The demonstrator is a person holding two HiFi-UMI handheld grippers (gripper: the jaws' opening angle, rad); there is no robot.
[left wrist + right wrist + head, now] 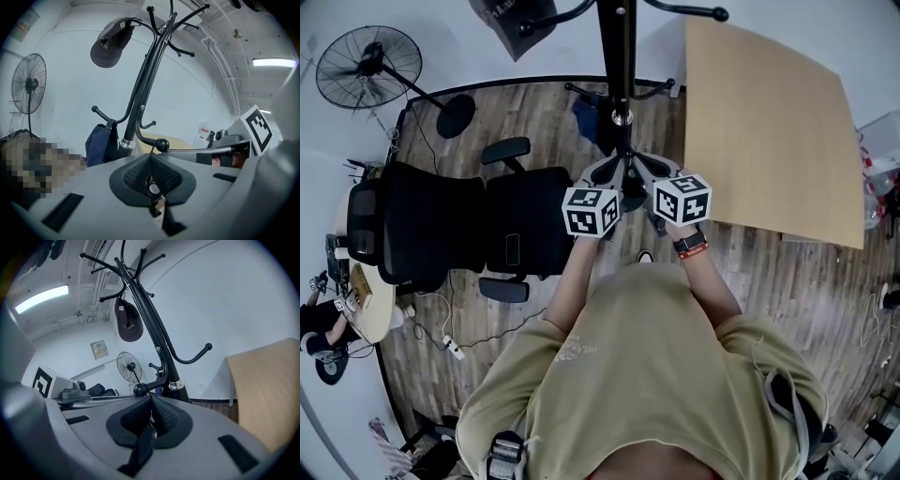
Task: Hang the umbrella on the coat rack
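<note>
The umbrella [100, 144] is, as far as I can judge, the navy folded bundle that hangs from a low hook on the coat rack [140, 93], close against the pole on its far side. The head view shows the same blue shape [585, 118] just behind the pole. Its handle and strap are too small to make out. It looks light, with soft, slack fabric that is probably slick over stiff ribs. The sure place to take it would be the loop or handle at the top, where it meets the hook, not the loose cloth. If it is indeed the umbrella, the hanging looks done. Nearer the camera, another low hook with a ball end [162, 145] sits just above the left gripper [151, 161]. Its jaws are pressed together, and I can name nothing between the pads. The right gripper [151, 404] is likewise closed and empty, and faces the same ball end from the other side. The two flank the pole. A dark cap [110, 44] hangs from an upper hook. Around the rack stand a fan [28, 84], a black office chair [459, 230] and a wooden table [769, 131].
</note>
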